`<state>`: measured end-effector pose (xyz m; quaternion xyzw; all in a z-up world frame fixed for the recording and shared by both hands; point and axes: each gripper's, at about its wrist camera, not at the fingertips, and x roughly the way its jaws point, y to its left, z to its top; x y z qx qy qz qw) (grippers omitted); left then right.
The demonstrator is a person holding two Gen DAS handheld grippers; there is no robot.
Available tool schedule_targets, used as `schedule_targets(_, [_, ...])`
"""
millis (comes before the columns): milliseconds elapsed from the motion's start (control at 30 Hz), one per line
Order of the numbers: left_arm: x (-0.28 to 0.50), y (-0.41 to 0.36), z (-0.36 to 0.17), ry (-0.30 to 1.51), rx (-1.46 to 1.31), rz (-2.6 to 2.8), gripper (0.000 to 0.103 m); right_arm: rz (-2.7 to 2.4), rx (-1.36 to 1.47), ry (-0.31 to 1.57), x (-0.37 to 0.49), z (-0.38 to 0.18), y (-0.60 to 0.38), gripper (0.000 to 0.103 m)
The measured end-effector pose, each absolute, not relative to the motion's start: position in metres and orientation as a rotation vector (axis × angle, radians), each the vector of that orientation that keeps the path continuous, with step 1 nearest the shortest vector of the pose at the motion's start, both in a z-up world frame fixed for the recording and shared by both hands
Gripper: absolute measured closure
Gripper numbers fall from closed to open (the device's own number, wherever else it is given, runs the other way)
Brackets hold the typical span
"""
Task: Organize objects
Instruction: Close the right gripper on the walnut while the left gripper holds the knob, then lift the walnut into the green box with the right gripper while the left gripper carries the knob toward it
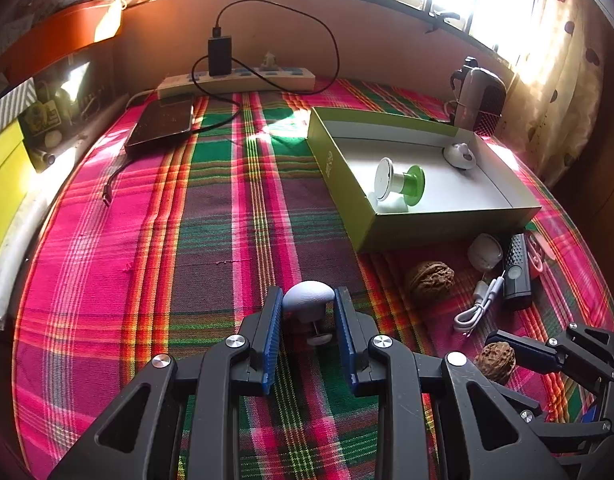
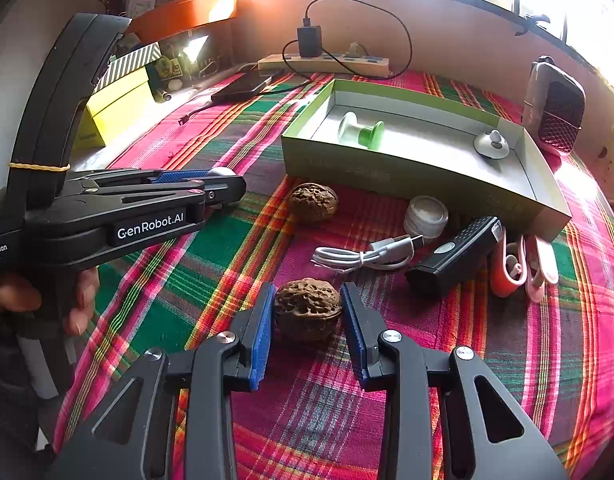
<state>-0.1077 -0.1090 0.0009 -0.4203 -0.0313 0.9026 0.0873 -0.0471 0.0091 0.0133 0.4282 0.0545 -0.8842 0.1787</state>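
Note:
My left gripper [image 1: 308, 295] is shut on a small pale mushroom-shaped knob [image 1: 307, 298], its blue pads pressed on both sides of the cap, low over the plaid cloth. In the right wrist view the left gripper [image 2: 223, 178] comes in from the left with a hand under it. My right gripper [image 2: 308, 289] is shut on a brown walnut [image 2: 307, 308] that rests on the cloth. A second walnut [image 2: 313, 202] lies farther off, just in front of the open green box [image 2: 387, 176]. The box holds a green-and-white spool [image 2: 361, 132] and a white round piece [image 2: 491, 144].
In front of the box lie a white jar [image 2: 426, 216], a coiled white cable [image 2: 367, 256], a black device [image 2: 455, 256] and a pink item [image 2: 523, 264]. A power strip [image 1: 235, 80] with a charger, a dark tablet [image 1: 161, 122] and a metal flask [image 2: 555, 112] stand at the back.

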Motion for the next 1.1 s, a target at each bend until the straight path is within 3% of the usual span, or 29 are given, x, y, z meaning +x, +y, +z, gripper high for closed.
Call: schedule_targets(1100, [-0.098, -0.100, 0.011, -0.026, -1.269, 2.773, 0.080, -2.457, 1.169, 0.138, -0.046, 0.020, 0.017, 0.069])
